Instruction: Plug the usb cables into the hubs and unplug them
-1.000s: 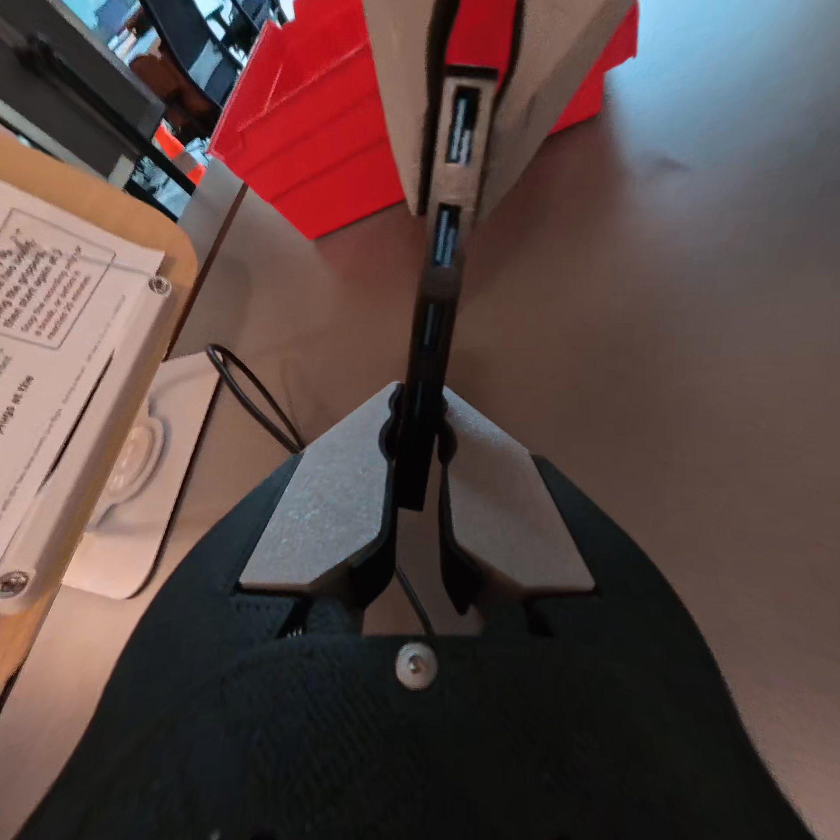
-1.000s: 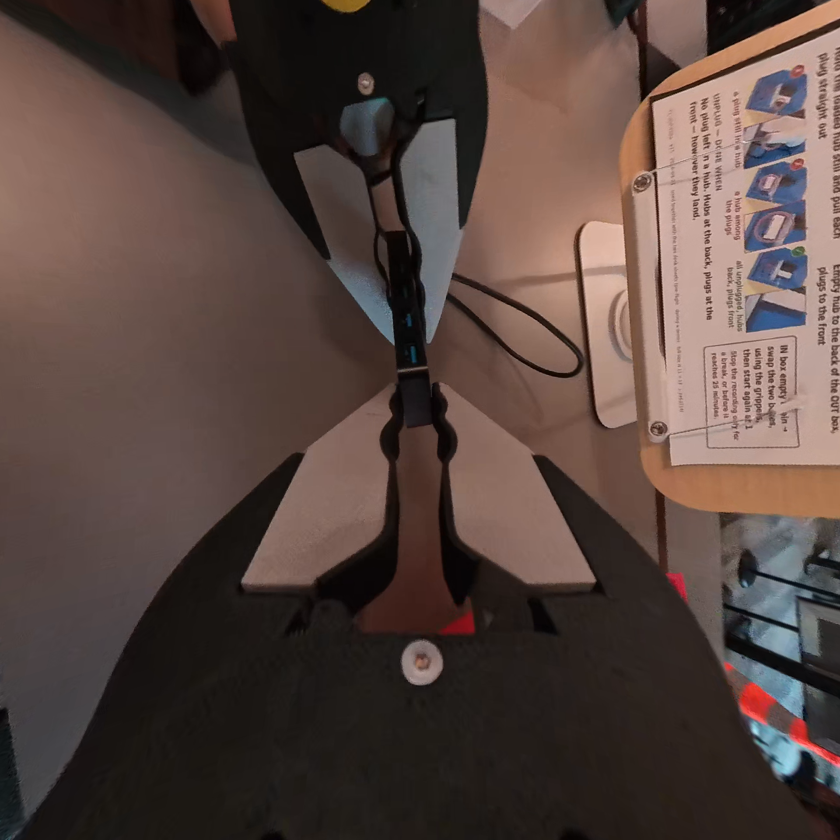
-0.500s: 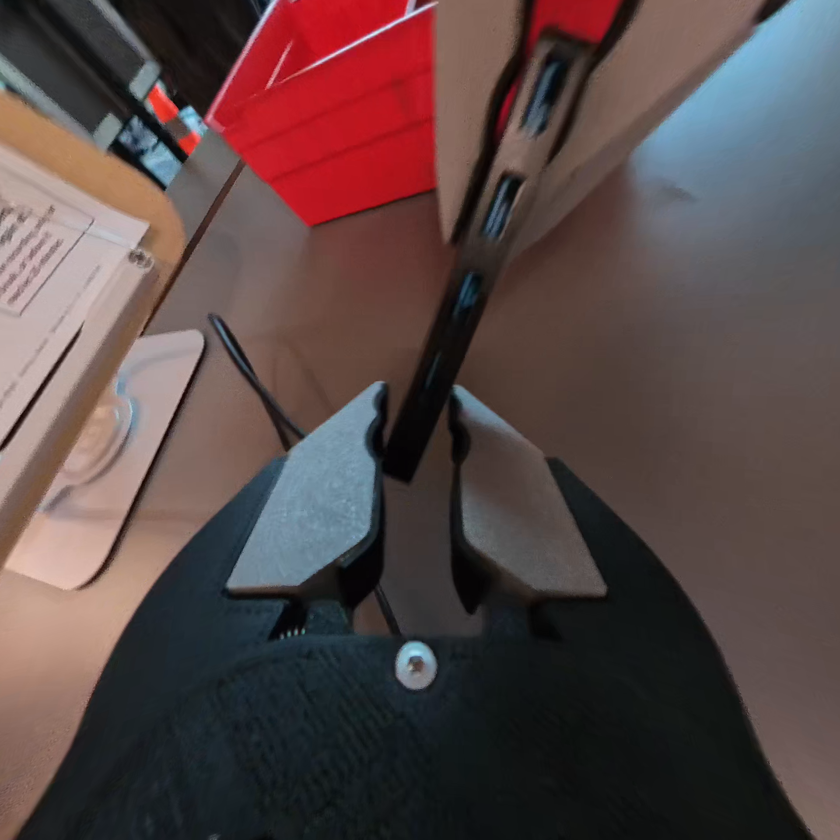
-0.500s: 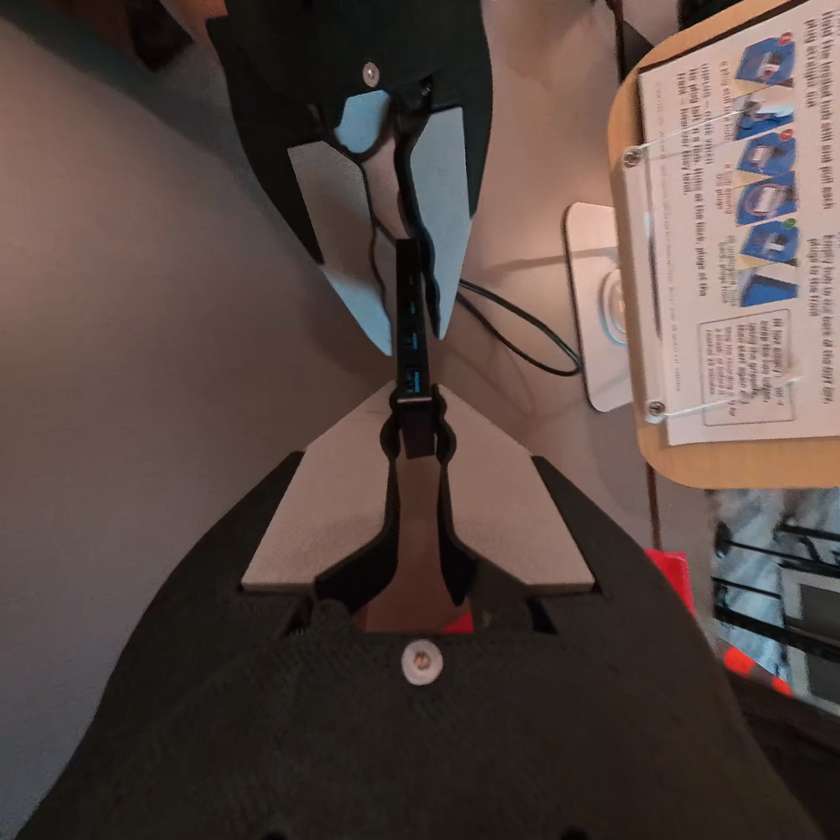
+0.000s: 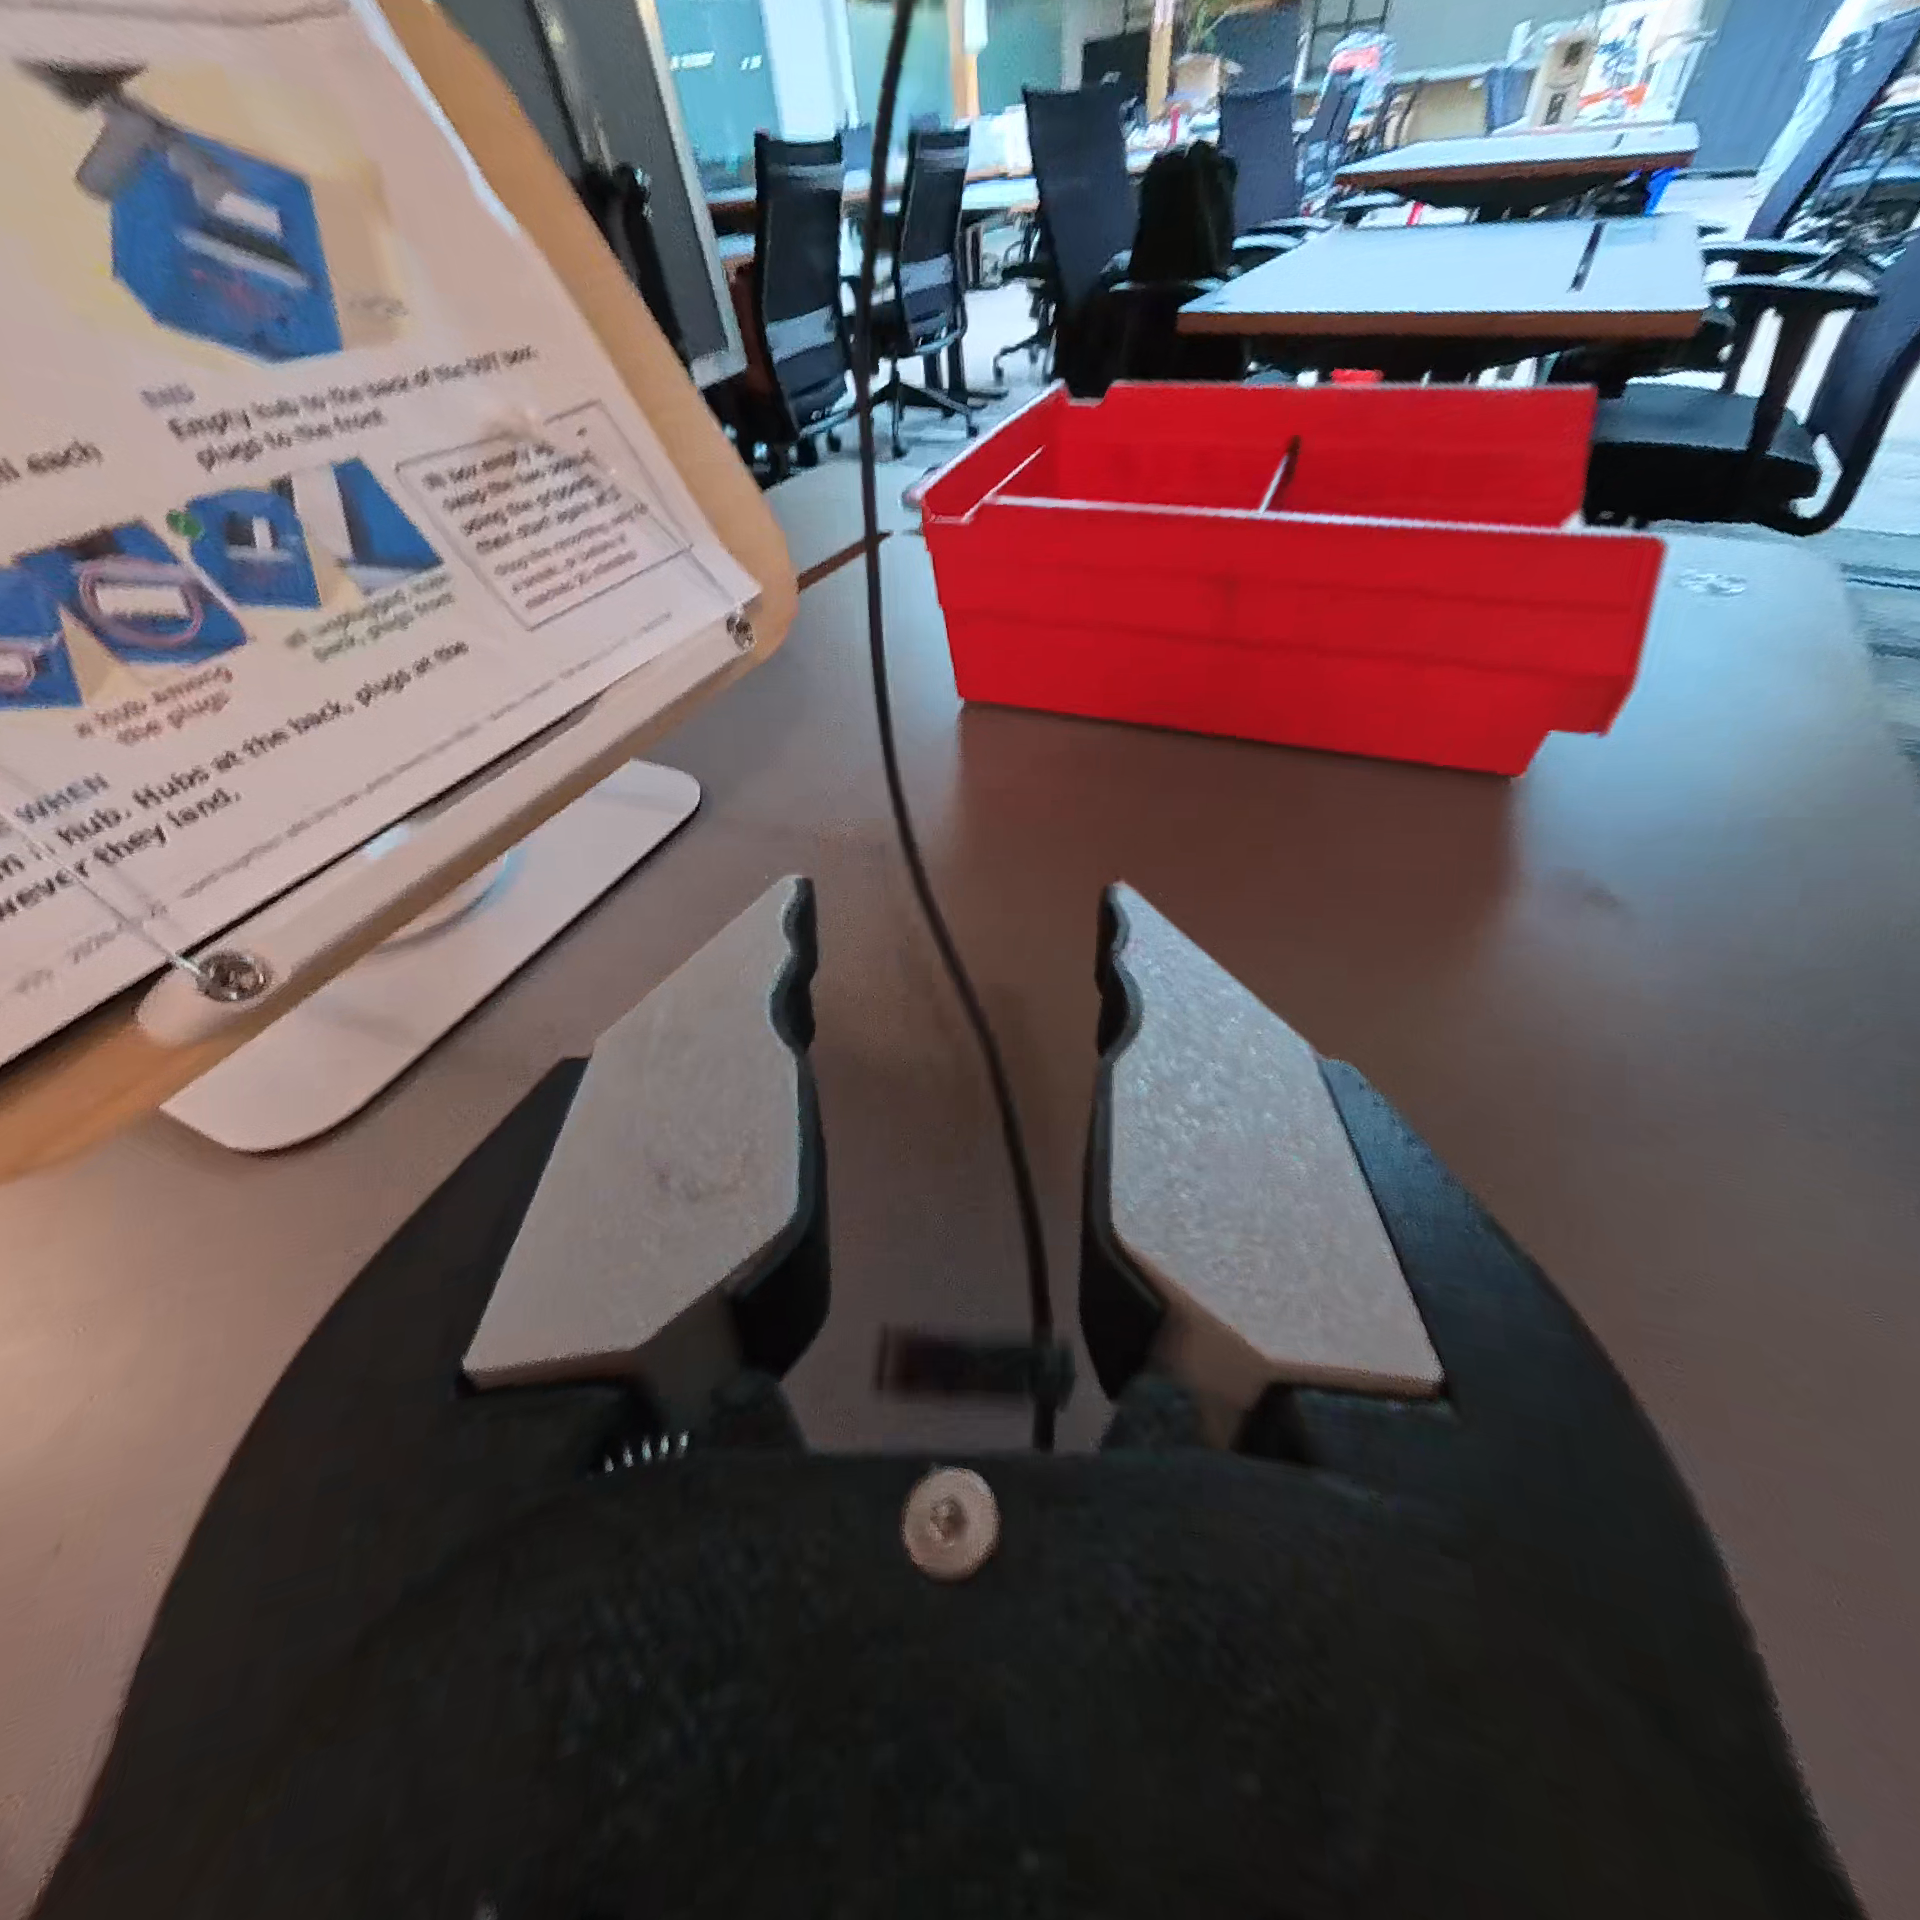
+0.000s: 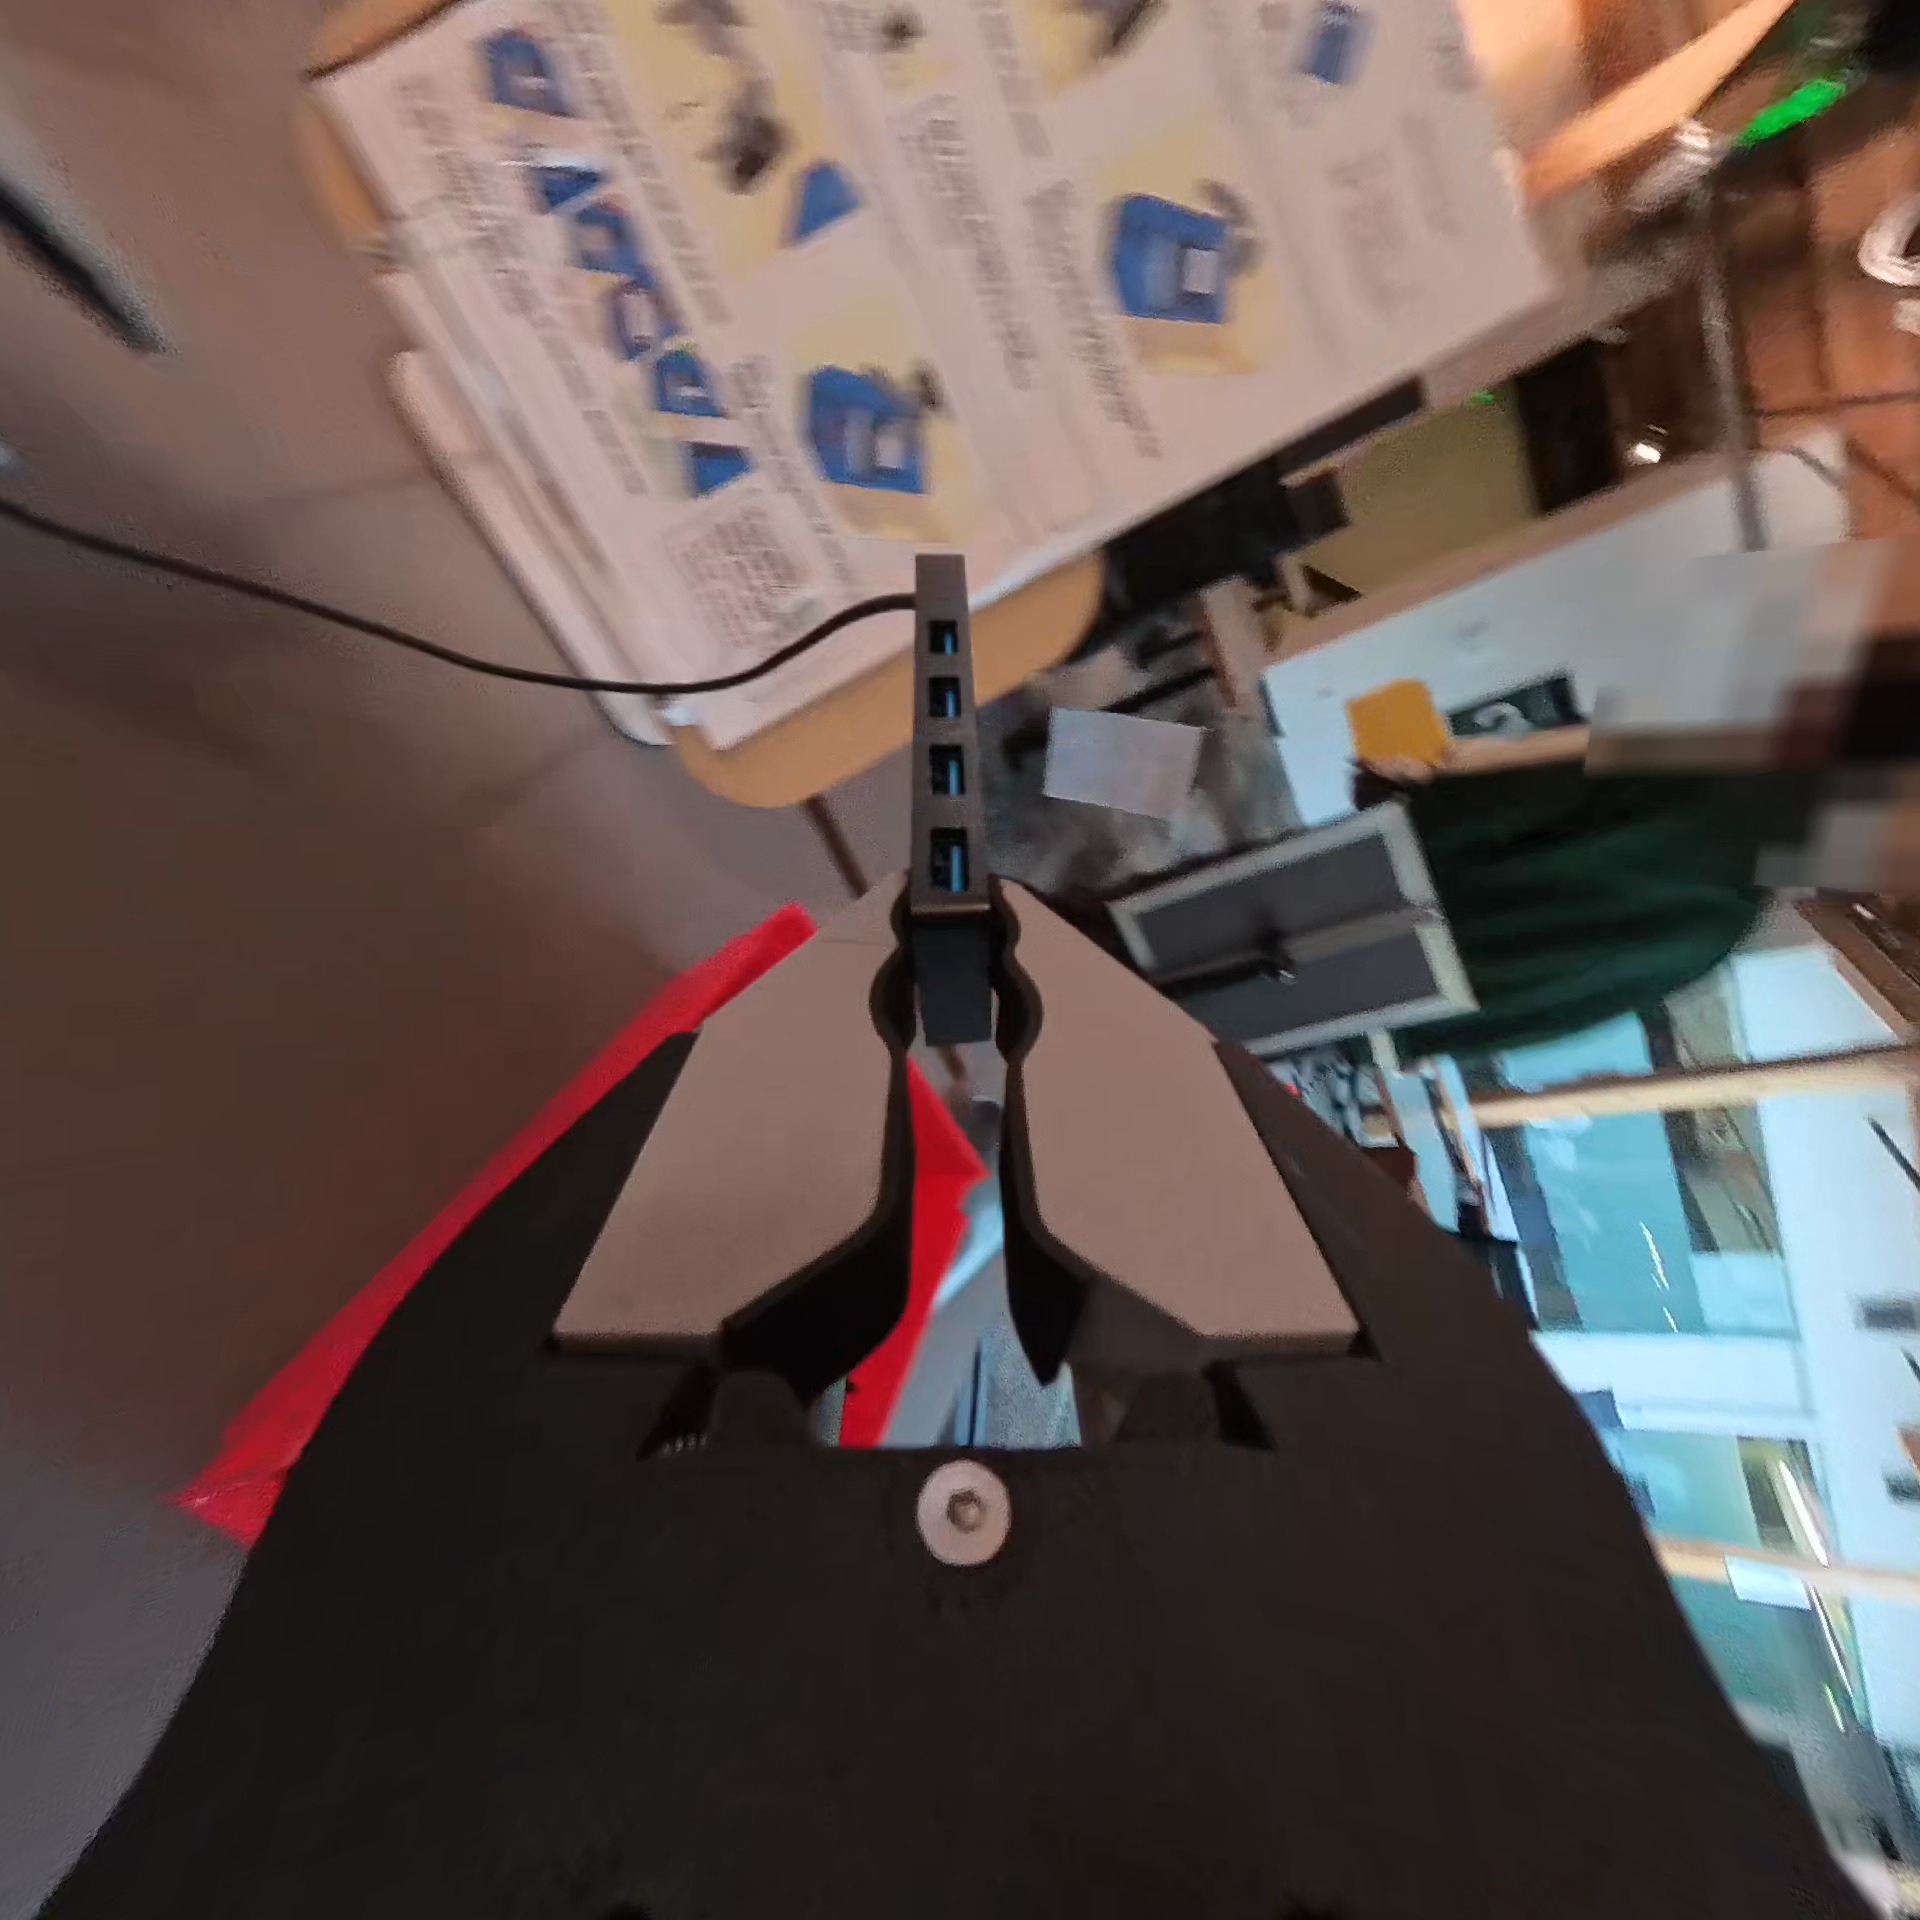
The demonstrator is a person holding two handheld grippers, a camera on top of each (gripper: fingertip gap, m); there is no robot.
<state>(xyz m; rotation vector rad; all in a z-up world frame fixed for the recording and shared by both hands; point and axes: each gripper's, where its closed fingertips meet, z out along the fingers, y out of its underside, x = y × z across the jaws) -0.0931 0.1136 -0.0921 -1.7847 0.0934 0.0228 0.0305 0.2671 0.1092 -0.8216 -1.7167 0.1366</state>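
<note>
My right gripper point(image 6: 951, 935) is shut on the near end of a black USB hub point(image 6: 945, 748). The hub sticks straight out past the fingertips, held in the air, with its row of blue ports facing me. Its thin black cable point(image 6: 520, 665) leaves the far end and runs off to the left. My left gripper point(image 5: 956, 914) is open and holds nothing. The same thin cable point(image 5: 904, 831) hangs down from above and passes between its fingers. A small dark plug-like piece point(image 5: 956, 1366) shows blurred between the finger bases.
A red divided bin point(image 5: 1278, 603) stands on the brown table point(image 5: 1558, 1039) ahead of the left gripper; its edge shows in the right wrist view point(image 6: 499, 1216). An instruction board on a white stand point(image 5: 312, 520) is at the left. A person in dark green point(image 6: 1558, 883) is beyond. One gripper's finger ends stand about 30 centimeters off the other's.
My left gripper has opened and let go of the hub. My right gripper keeps the hub and has lifted and swung it away, trailing the cable. Both views have turned.
</note>
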